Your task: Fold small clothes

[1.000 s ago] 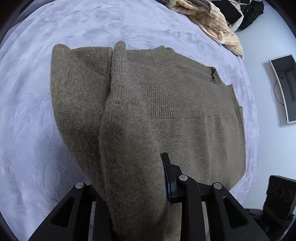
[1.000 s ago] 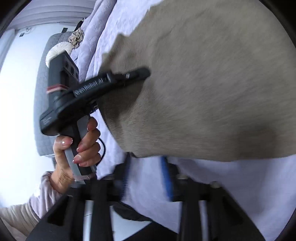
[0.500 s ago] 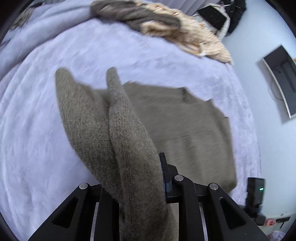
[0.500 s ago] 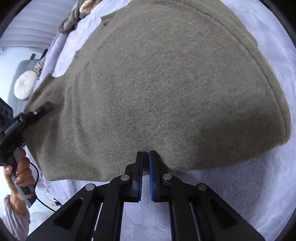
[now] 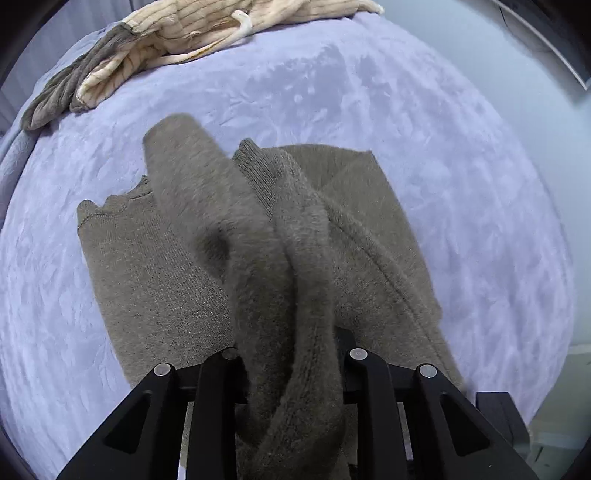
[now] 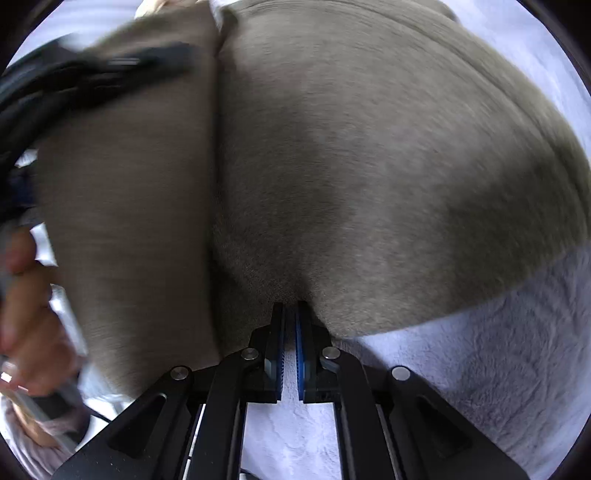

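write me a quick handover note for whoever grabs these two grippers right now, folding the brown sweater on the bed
Left gripper: shut on a bunched sleeve of the brown sweater, held over the body.
Right gripper: shut, pinching the sweater's near edge.
Things: sweater lies on the lavender blanket; a cream striped garment waits at the far edge.
Done: both grips are set, sleeve is raised.
Left: lay the sleeve across the body, fold the sweater, then probably the cream one.

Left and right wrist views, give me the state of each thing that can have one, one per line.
Brown sweater: partly folded on the bed, sleeve lifted.
Sleeve: bunched, clamped in the left gripper.
Right gripper: shut, pinching the sweater's edge.
Cream striped garment: crumpled, unfolded, at the bed's far end.
Bedspread: spread flat.
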`<state>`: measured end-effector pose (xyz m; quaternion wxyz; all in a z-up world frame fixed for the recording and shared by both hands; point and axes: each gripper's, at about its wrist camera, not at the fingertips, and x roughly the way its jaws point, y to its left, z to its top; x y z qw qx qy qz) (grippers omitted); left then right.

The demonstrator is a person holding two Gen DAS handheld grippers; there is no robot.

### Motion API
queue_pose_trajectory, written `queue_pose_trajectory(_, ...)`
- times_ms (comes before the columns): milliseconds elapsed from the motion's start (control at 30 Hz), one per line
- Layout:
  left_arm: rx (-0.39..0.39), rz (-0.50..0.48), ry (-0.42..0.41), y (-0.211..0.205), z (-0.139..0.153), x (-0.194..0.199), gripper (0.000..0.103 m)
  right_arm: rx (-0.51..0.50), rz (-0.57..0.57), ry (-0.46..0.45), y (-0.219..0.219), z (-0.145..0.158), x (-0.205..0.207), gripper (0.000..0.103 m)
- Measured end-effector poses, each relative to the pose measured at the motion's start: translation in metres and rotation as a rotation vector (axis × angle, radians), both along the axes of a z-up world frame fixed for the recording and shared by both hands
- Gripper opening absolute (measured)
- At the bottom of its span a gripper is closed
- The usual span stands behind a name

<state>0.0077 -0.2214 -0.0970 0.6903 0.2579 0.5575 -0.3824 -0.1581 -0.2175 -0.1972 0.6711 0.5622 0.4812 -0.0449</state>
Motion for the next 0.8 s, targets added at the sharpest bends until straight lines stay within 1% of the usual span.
queue_pose_trajectory(67,0.012,-0.013,-0.040,-0.003,0.006,-0.007,0.027,0.031,-0.013,-0.012,-0.005,-0.003,-0.005,0.002)
queue_pose_trajectory(167,0.007,-0.017,-0.061,-0.006,0.023,-0.012,0.027,0.074,-0.023,-0.022,-0.012,-0.006,-0.011,0.002)
queue_pose_trajectory(200,-0.010,-0.022,-0.063,-0.006,0.031,-0.014,0.031,0.087,-0.027,-0.022,-0.014,-0.006,-0.013,0.002)
queue_pose_trajectory(233,-0.034,-0.024,-0.068,-0.006,0.039,-0.015,0.051,0.097,-0.032,-0.021,-0.017,-0.006,-0.015,0.002)
queue_pose_trajectory(267,-0.060,-0.024,-0.081,-0.005,0.048,-0.018,0.064,0.108,-0.041,-0.019,-0.020,-0.006,-0.017,0.002)
queue_pose_trajectory(300,-0.093,-0.023,-0.101,-0.003,0.058,-0.021,0.081,0.113,-0.049,-0.018,-0.024,-0.005,-0.020,0.003)
queue_pose_trajectory(367,-0.147,-0.025,-0.121,0.003,0.074,-0.024,0.081,0.100,-0.067,-0.022,-0.033,0.002,-0.028,0.007)
queue_pose_trajectory(433,-0.174,-0.007,-0.098,0.008,0.080,-0.018,0.081,0.083,-0.102,-0.026,-0.043,0.010,-0.038,0.007)
queue_pose_trajectory(500,-0.183,0.053,-0.084,0.018,0.083,-0.004,0.081,0.086,-0.191,-0.058,-0.060,0.017,-0.058,0.008)
queue_pose_trajectory(533,-0.182,0.090,-0.087,0.025,0.082,0.004,0.081,0.101,-0.254,-0.083,-0.071,0.019,-0.069,0.010)
queue_pose_trajectory(567,-0.179,0.127,-0.088,0.033,0.081,0.014,0.081,0.124,-0.302,-0.107,-0.080,0.019,-0.078,0.017)
queue_pose_trajectory(600,-0.175,0.158,-0.082,0.041,0.078,0.022,0.081,0.164,-0.361,-0.141,-0.089,0.018,-0.089,0.032)
queue_pose_trajectory(633,-0.171,0.188,-0.070,0.049,0.075,0.030,0.081,0.195,-0.401,-0.166,-0.096,0.017,-0.095,0.042)
queue_pose_trajectory(667,-0.163,0.230,-0.058,0.060,0.071,0.039,0.081,0.234,-0.451,-0.199,-0.104,0.014,-0.102,0.061)
queue_pose_trajectory(700,-0.153,0.260,-0.053,0.069,0.065,0.046,0.081,0.264,-0.487,-0.232,-0.110,0.013,-0.107,0.066)
queue_pose_trajectory(733,-0.134,0.291,-0.054,0.078,0.059,0.052,0.081,0.304,-0.515,-0.274,-0.116,0.012,-0.109,0.066)
queue_pose_trajectory(800,-0.090,0.352,-0.055,0.095,0.044,0.064,0.081,0.346,-0.530,-0.324,-0.111,0.008,-0.104,0.066)
